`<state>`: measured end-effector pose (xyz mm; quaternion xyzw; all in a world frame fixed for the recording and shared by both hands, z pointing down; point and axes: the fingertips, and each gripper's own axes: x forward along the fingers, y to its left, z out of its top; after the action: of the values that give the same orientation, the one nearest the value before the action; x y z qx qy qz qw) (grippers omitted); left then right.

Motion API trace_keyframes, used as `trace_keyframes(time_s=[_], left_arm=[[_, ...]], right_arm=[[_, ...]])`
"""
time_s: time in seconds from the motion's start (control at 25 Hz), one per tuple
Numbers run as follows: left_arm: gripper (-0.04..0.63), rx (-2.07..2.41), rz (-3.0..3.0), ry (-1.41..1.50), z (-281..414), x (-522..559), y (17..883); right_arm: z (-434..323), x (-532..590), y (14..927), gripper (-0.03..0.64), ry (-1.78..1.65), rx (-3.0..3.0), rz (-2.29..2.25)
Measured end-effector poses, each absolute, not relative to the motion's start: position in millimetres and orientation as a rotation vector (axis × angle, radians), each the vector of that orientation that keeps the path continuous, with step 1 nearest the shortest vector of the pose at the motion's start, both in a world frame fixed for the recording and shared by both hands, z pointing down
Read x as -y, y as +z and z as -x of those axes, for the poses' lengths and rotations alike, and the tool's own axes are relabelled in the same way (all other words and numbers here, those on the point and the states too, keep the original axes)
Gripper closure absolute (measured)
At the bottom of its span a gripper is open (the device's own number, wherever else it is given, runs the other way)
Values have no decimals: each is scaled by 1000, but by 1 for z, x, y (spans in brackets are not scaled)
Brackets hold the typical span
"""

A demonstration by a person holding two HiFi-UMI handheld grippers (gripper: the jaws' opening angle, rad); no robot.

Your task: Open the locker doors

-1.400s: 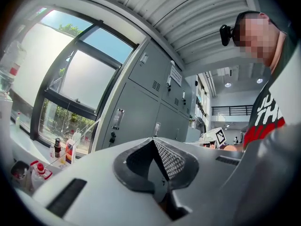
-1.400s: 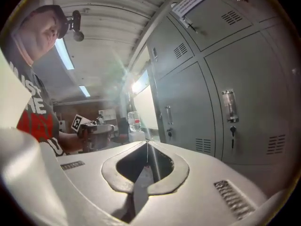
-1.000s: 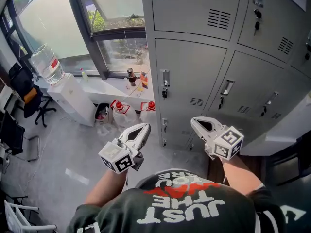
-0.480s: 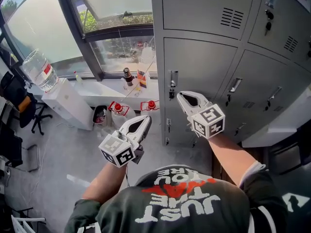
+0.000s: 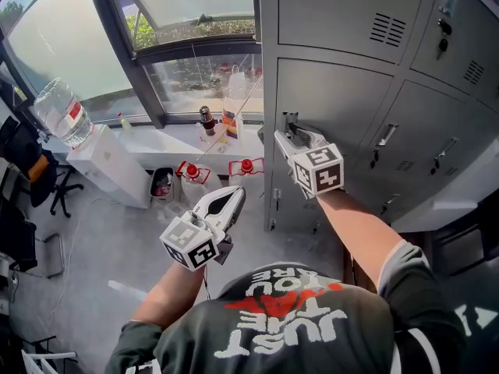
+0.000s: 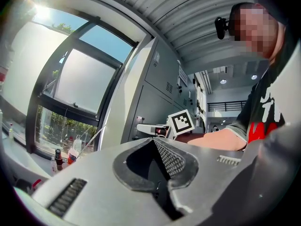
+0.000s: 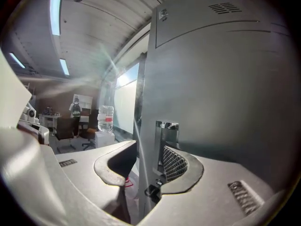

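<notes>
The left claw point(image 5: 234, 197) is pressed together with nothing in it, as its own view shows point(image 6: 153, 141). It hangs low and idle, and the lockers stand off to its right. The water bottles on the floor point(image 5: 191, 171) lie beyond its tip.

Up and to its right, the right claw point(image 5: 293, 135) is at the leftmost middle door point(image 5: 343, 100). Its jaws have just been opening and now stand spread point(image 7: 148, 147). The chrome handle point(image 7: 165, 132) rises between them, close against the right pad point(image 7: 175, 163), and the door's left edge runs down the gap too. The pads do not yet pinch either, as far as I can judge.

Right of that claw the next doors point(image 5: 437, 123) lie flush and shut, handles untouched, and so does the door above it point(image 5: 343, 10). Whether the pale slab at the lower right is an open door I cannot tell.

By my reading the task has barely begun: no door here is visibly open. What is left is to close on this handle, swing the door out, then do the same for the others
</notes>
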<state>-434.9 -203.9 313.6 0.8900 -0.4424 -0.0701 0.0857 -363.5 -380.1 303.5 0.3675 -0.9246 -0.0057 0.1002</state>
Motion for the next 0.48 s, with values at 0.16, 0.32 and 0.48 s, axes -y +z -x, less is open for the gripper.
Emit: trace_keyframes(time_s=[0.16,0.32,0.48], left_arm=[[597,1318,-2642,-219,446,198,317],[598,1308,-2637,-220,453,194,320],[598,1301,-2635,-224,459,190,321]], right_arm=[[367,387,305,425,19,2702,-1180],[372,393,305,397,23,2670,-1235],[382,397,305,396,9,2656,-1240]])
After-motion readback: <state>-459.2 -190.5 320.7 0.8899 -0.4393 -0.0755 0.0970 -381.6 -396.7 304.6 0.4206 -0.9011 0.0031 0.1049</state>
